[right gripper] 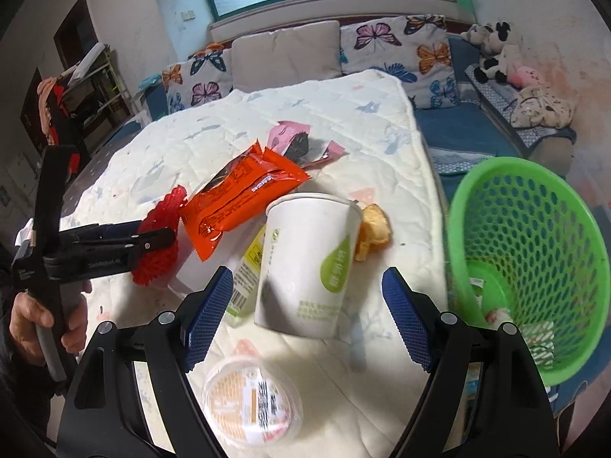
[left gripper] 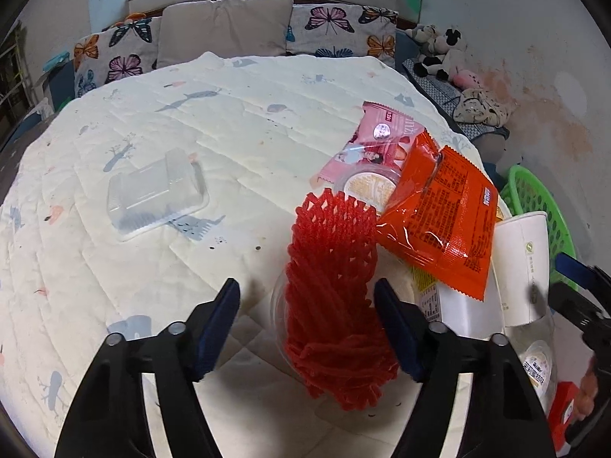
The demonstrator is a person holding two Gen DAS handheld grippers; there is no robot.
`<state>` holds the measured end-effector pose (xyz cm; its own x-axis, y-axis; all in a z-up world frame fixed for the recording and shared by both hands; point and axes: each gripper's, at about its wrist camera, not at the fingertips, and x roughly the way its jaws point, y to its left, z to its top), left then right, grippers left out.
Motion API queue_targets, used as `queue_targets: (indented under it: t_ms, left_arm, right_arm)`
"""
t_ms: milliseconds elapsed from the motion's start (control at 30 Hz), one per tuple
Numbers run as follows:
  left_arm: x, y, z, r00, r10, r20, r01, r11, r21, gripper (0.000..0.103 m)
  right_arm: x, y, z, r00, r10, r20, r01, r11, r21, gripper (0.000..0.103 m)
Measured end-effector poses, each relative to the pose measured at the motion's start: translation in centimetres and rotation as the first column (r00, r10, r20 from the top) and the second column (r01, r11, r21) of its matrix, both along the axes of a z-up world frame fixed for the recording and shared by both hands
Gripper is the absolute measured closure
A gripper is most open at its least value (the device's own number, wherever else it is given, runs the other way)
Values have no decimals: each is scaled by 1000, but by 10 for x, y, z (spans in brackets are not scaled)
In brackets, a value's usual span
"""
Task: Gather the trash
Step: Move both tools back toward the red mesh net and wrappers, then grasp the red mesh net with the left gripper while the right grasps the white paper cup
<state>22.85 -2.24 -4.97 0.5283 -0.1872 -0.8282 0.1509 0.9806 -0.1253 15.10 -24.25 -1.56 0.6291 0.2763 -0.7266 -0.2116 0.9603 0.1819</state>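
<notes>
Left wrist view only: clear plastic tray [left gripper: 156,194], alone toward the left of the quilted desk [left gripper: 236,122], well apart from the trash heap.

Right wrist view only: interior of green basket [right gripper: 530,252] just past the desk's right edge, with scraps at its bottom; yellow crumpled scrap [right gripper: 376,231] behind the cup; round sealed tub [right gripper: 252,406] near the front edge; a hand [right gripper: 34,324] gripping the left tool's handle.

Both views: red foam net [left gripper: 332,297], orange packet [left gripper: 443,217], pink packet [left gripper: 378,141], white paper cup [right gripper: 309,263].

Left tongs [left gripper: 307,316]: jaws part open, no earlier view to compare; the red foam net lies between them, against the right pad, clear of the left pad. From the right wrist view the tips reach the net; a firm pinch cannot be told.

Right tongs [right gripper: 307,313]: jaws wide, holding nothing; the paper cup stands just beyond and between the tips, untouched; the green basket is to their right.
</notes>
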Motion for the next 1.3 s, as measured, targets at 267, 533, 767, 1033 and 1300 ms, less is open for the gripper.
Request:
queue_targets:
  t_ms: [267,533,767,1033,1300]
  left_arm:
    - [-2,0,2,999,-36,11,36,999,-25,60]
    - [-7,7,11,999,-35,31,36,998,-50,70]
    - [-15,13,27,997,-32,63,37,996,-76,76]
    - [-27,17,48,995,-46,93,57,991,-121,79]
    - [-32,29,65,993,-31,116,48,988,-150,81]
  right_arm:
    - [22,10,-17,999,-15,-37,14,1000,-28,26]
    - [31,9,-27,997,-16,-71,15,1000,-6,42]
    - [21,5,-14,999,-12,-35,12,1000,7,43]
    - [3,-7,7,1000,-8,20,8,1000,12,43]
    - [-8,-28,18,998,-37,46,36,999,19,43]
